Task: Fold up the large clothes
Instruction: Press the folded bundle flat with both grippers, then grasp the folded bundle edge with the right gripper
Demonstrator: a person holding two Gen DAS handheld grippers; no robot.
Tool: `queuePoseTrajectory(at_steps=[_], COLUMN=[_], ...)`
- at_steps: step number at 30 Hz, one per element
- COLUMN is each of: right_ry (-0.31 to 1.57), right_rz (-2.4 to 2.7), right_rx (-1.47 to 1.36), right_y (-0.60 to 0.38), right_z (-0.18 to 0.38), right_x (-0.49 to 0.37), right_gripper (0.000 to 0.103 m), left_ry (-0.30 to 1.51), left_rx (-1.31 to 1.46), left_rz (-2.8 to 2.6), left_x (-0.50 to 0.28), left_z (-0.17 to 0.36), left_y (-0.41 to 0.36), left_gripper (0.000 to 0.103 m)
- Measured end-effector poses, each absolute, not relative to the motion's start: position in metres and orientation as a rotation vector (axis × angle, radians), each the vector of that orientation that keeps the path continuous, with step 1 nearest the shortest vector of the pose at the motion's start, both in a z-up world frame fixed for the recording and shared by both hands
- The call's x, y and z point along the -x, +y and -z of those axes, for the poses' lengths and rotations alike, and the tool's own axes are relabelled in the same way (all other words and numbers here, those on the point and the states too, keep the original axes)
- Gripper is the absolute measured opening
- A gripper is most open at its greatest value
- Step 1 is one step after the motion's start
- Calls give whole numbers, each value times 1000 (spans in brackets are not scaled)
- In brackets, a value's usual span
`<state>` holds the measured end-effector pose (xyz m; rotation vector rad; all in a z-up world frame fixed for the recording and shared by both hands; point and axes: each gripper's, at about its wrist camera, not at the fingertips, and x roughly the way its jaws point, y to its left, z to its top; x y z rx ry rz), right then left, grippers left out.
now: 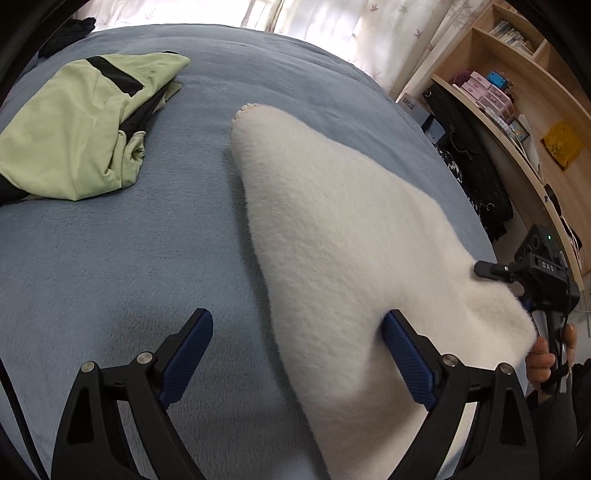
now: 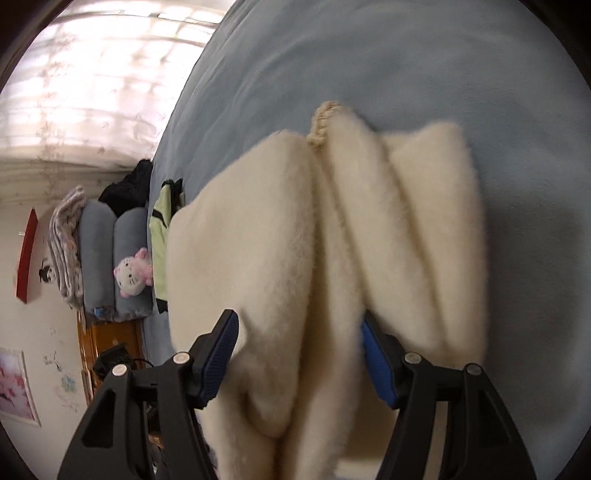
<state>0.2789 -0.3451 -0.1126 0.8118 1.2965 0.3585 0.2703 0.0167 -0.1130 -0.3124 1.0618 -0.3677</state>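
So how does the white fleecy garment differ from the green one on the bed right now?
The white fleecy garment is thick, plain and lies between the jaws of the open left gripper; the green garment is thin, with black stripes, and untouched. The white one is stretched out long; the green one is crumpled in a heap. Both rest on the blue bedcover.

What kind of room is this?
Most likely a bedroom. A big bed with a blue cover fills the view, with pillows and a plush cat toy at its head, and curtains over the window.
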Motion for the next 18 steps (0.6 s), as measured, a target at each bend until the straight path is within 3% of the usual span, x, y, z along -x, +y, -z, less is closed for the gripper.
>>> queuePoseTrajectory(at_steps=[4,6,8,10,18], right_ry=[1302,1283,1250,1187,906], right_rz=[-368,-352,-340,-347,-379], right_rx=[-685,-598,-482,-402,-248], right_y=[-327,-319,-308,-301,-293], right_z=[109,106,98,84,-1], right_x=[-289,-290,-287,-278,-209], right_gripper=[66,54,31,22,17], left_ry=[1063,1061,1058,1055,1010], left_rx=[315,310,294,276,182], left_rz=[376,369,362,356,417], left_x=[-270,-271,-273,-274,-262], left_z=[110,108,104,100,69], left_y=[12,6,0,-6,-40], left_gripper=[93,93,93,93,91])
